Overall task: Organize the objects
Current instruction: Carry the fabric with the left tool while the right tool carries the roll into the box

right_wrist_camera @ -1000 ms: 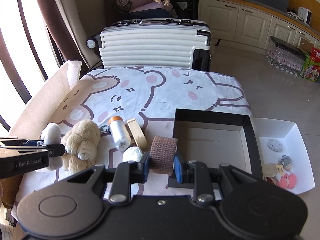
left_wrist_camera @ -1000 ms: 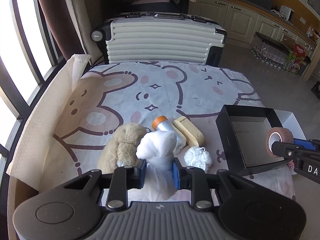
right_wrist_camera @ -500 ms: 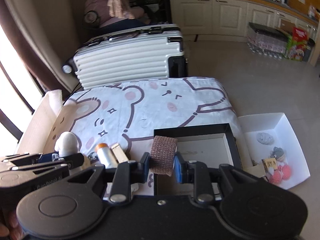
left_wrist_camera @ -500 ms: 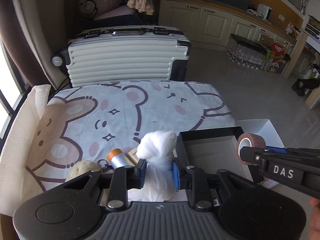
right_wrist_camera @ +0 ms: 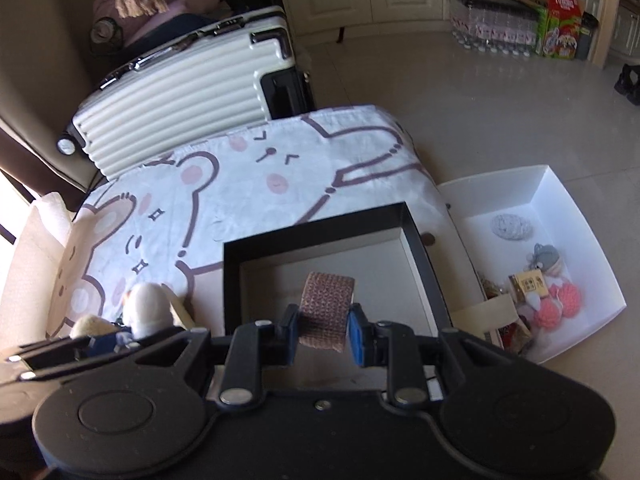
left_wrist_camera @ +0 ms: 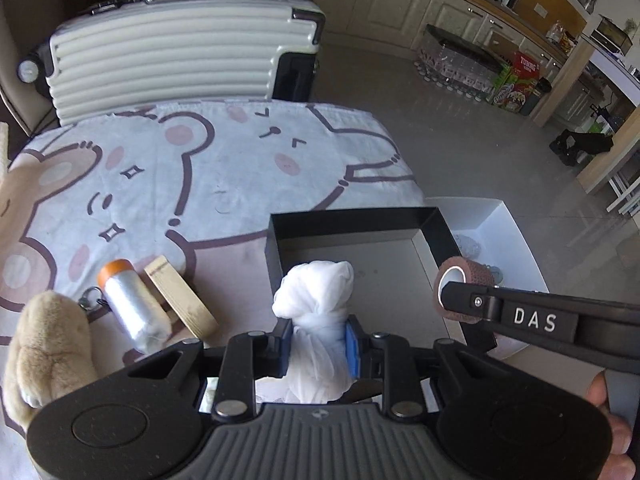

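Hovering now over black box [left_wrist_camera: 434, 224] | left gripper [left_wrist_camera: 318, 340] clamps white cloth bundle [left_wrist_camera: 316, 296] | right gripper [right_wrist_camera: 324, 330] clamps brown tape roll [right_wrist_camera: 326, 304]

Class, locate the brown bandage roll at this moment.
In the right wrist view, the brown bandage roll sits clamped in the right tongs, above the black box, white tray to its right.

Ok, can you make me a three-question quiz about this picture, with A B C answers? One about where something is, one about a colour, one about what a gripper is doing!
1. Where is the plush toy?
A. in the black box
B. on the bear cloth
C. on the suitcase

2. What colour is the bottle cap?
A. orange
B. green
C. blue

3. What is the right gripper doing?
A. open, empty
B. shut on the tape roll
C. shut on the bottle

Answers:
1 B: it lies on the bear cloth, left of the black box.
2 A: the cap is orange.
3 B: its pads squeeze the tape roll.
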